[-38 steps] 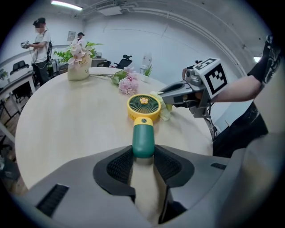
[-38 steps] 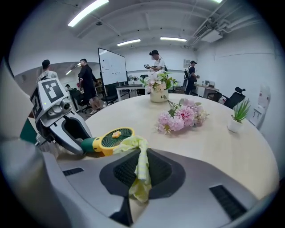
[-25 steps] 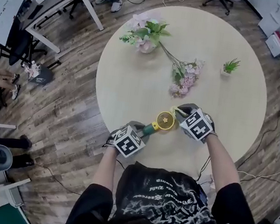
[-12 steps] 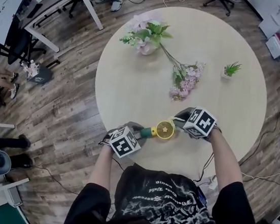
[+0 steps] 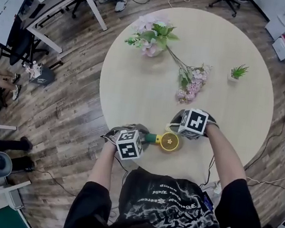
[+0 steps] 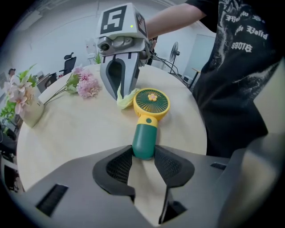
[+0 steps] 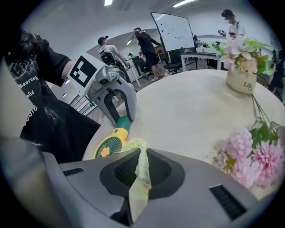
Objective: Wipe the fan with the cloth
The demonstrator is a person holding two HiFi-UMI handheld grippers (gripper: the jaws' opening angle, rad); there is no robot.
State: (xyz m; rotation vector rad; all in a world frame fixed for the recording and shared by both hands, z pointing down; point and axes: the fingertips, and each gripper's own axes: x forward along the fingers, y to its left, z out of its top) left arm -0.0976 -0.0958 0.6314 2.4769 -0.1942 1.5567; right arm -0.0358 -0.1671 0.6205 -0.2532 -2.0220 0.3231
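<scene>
Round table (image 5: 134, 94) holds one fan (image 5: 169, 141), left claw (image 6: 143, 155) clamping its handle, right claw (image 7: 140, 153) pinching one cloth (image 7: 143, 173)

Vase (image 7: 242, 82), right gripper view: script print on the front, reads "Life", last letter at the curve and unsure.

Black T-shirt (image 6: 242, 62): white gothic lettering in several lines. One word looks like "Valid"; the rest is too ornate and warped to read.

Whiteboard (image 7: 171, 29): dark scribbles, too small to read.

Marker cube (image 6: 119, 20) on the right gripper (image 6: 119, 94): black-and-white square code pattern.
</scene>
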